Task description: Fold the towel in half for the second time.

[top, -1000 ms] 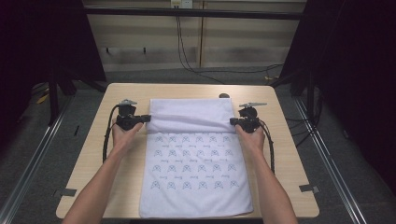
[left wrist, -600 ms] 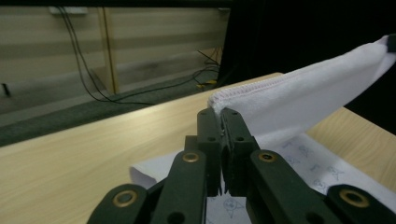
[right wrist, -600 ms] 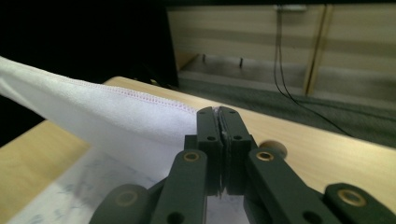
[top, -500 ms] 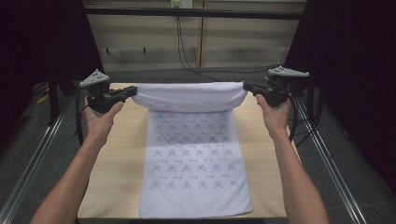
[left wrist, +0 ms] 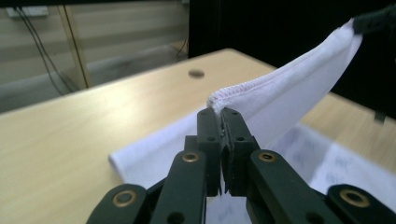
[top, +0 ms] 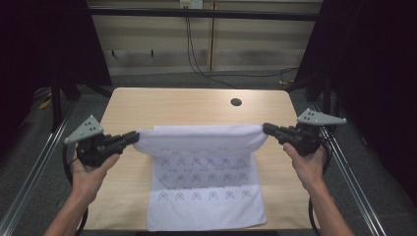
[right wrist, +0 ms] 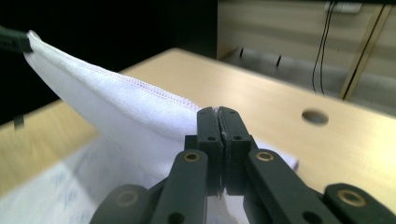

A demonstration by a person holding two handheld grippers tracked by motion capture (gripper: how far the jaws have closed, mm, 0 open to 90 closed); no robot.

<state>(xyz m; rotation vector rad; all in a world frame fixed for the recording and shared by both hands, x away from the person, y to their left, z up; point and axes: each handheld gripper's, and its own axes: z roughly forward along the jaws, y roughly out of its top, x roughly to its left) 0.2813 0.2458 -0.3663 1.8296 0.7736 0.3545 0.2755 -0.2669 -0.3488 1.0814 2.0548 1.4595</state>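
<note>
Left claw [top: 132, 137] clamped on one far corner of the white cloth with small blue printed figures [top: 204, 187]; right claw [top: 268, 129] clamped on the other. Far edge lifted off the light wooden surface [top: 172, 105], stretched between both claws, sagging slightly mid-span. Near part lies flat, reaching the surface's near edge. Round hole [top: 236, 102] in the surface beyond the cloth.

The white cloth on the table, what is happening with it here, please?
A person holds a gripper in each hand. The left gripper and the right gripper are each shut on one far corner of the white cloth. That far edge is lifted and stretched between them above the wooden table, while the near part of the cloth, printed with small blue figures, lies flat on the table.
</note>
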